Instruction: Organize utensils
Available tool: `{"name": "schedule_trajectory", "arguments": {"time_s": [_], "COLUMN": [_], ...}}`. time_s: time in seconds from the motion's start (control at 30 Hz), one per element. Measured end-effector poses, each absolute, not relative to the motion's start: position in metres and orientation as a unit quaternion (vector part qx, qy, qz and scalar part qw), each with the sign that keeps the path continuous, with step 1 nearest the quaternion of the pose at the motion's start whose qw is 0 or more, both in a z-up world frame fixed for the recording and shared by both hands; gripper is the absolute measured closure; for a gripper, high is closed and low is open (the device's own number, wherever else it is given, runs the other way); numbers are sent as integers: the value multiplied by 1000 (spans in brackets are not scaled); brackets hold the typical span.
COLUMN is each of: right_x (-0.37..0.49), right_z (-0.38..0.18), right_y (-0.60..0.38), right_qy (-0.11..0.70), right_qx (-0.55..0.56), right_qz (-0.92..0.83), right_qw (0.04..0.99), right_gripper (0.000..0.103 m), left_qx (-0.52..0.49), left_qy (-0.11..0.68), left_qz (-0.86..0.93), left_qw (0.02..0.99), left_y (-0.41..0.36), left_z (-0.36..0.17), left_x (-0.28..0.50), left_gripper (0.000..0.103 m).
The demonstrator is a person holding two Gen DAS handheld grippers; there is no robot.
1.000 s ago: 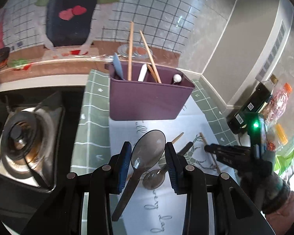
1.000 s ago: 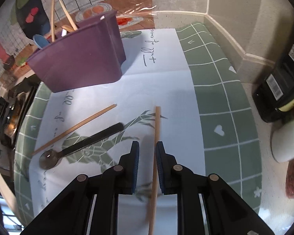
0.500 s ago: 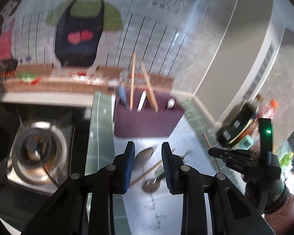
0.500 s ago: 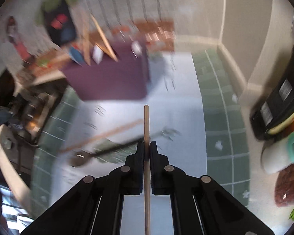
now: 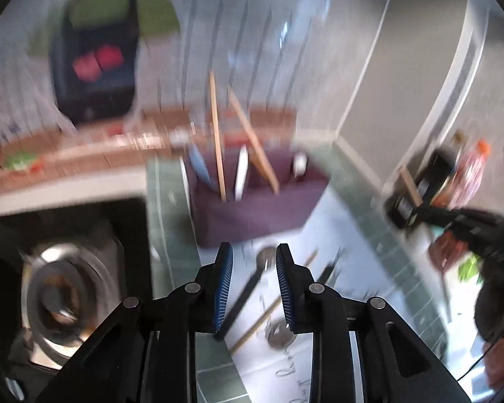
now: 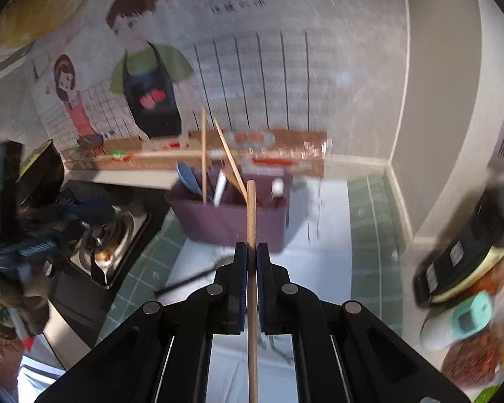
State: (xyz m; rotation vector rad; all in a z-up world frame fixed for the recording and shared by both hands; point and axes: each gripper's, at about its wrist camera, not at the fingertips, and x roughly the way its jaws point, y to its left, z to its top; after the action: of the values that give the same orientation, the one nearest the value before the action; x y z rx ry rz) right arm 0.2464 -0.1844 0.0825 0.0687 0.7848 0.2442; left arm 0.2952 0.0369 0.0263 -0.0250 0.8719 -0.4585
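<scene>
A purple utensil caddy (image 5: 255, 208) (image 6: 232, 218) stands on the mat and holds chopsticks (image 5: 216, 134), a blue spoon and white utensils. My right gripper (image 6: 251, 252) is shut on a wooden chopstick (image 6: 251, 215), held raised and pointing toward the caddy. My left gripper (image 5: 251, 258) is open and empty, raised above the mat. Below it lie a black-handled spoon (image 5: 248, 288), a loose chopstick (image 5: 272, 305) and a second spoon (image 5: 280, 336). The right gripper with its chopstick shows at the right of the left wrist view (image 5: 453, 216).
A gas stove burner (image 5: 60, 288) (image 6: 107, 238) sits left of the green and white mat (image 5: 171, 201). Dark bottles and snack packets (image 6: 467, 262) crowd the right counter edge. The tiled wall with a cartoon sticker (image 6: 151, 77) is behind the caddy.
My right gripper closed on the chopstick and lifted it off the mat toward the caddy. My left gripper rose away from the spoon, which stays on the mat.
</scene>
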Motion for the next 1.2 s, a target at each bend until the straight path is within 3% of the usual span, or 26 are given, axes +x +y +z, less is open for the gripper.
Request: {"name": "schedule_trajectory", "arguments": {"time_s": [0.1,0.17,0.23,0.6,0.73,0.77,0.8,0.87,0.9,1.2], "right_x": [247,247,247,247,250,251,252,253,255,270], "right_z": [58,44,36,8,-2,-4,-6,-10,-13,-41], "right_y": [-192,-195,-199,-214,-220,-221,-221,-220,-217,-165], "right_qy": [410,425,434,456,468,471,474,481,486,511], "right_qx": [40,41,42,57,61,63,63,59,55,16], "right_qz": [114,112,112,123,125,128,131,135,135,181], "right_qw": [904,897,893,880,873,870,868,864,862,840], "right_gripper": [97,97,97,97,96,93,90,68,65,64], "left_qx": [12,31,51,148,152,148,145,136,128,-33], "left_qy": [459,476,489,539,546,546,544,537,531,450], "left_qz": [-235,-249,-260,-236,-229,-227,-224,-210,-207,-158], "left_qw": [857,843,831,795,791,793,796,806,812,878], "left_y": [16,1,-17,-80,-86,-86,-85,-80,-75,8], "left_z": [-12,-29,-40,-84,-92,-92,-91,-91,-89,-35], "left_x": [307,314,324,381,385,384,383,377,372,296], "left_gripper": [74,59,54,55,61,68,68,68,68,68]}}
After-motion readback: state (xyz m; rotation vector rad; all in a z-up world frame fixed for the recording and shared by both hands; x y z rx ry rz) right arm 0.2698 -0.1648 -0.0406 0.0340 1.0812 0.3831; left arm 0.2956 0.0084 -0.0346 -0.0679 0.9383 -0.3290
